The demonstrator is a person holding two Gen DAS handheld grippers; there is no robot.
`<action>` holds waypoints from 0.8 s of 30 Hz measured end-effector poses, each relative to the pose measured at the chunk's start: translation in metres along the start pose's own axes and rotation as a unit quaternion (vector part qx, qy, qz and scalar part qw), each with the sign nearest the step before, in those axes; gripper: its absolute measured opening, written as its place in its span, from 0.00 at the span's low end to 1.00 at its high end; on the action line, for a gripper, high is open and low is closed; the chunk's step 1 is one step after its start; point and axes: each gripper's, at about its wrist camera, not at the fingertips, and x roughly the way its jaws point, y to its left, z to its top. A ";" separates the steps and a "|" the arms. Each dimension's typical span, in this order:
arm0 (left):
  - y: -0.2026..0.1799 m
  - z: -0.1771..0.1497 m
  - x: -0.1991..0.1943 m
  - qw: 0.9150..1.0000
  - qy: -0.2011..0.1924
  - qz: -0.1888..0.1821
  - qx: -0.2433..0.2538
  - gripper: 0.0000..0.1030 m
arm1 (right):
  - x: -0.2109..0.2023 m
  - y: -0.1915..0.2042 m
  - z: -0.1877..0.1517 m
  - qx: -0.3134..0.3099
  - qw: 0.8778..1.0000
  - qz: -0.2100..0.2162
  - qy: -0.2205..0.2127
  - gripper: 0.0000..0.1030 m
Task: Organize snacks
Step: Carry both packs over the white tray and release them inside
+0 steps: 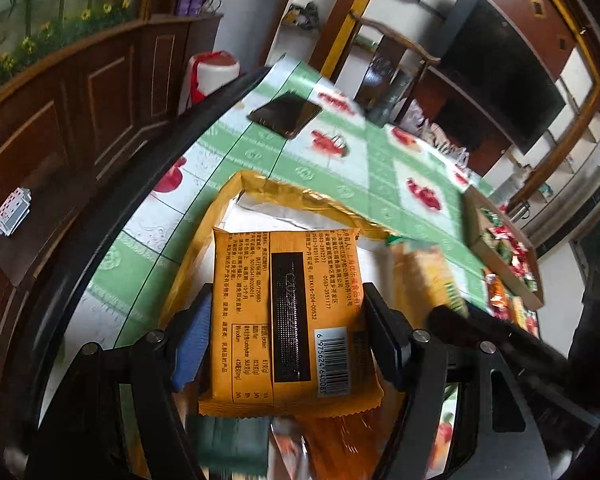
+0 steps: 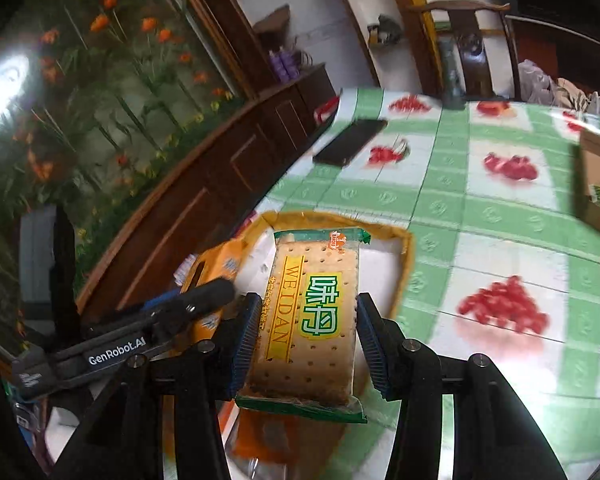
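Left tongs point(image 1: 288, 344) clamped on an orange printed snack packet point(image 1: 288, 320); right tongs point(image 2: 304, 344) clamped on a green-edged cracker packet point(image 2: 312, 316), both above the yellow-rimmed tray point(image 1: 228, 196) on the near green-checked surface point(image 2: 480, 200).

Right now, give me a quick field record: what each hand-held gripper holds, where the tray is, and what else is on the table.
left hand-held gripper: shut on orange foil snack packet, barcode side up
right hand-held gripper: shut on green-edged clear cracker packet
destination: yellow-rimmed white tray below both packets
table: green-and-white checked tablecloth with red fruit prints
other items: black phone; brown cardboard box of mixed snacks at the far right
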 end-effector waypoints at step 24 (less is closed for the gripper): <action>-0.040 -0.015 -0.096 0.983 -0.143 0.112 0.030 0.86 | -0.011 -0.023 -0.024 0.030 0.999 -0.011 -0.042 0.57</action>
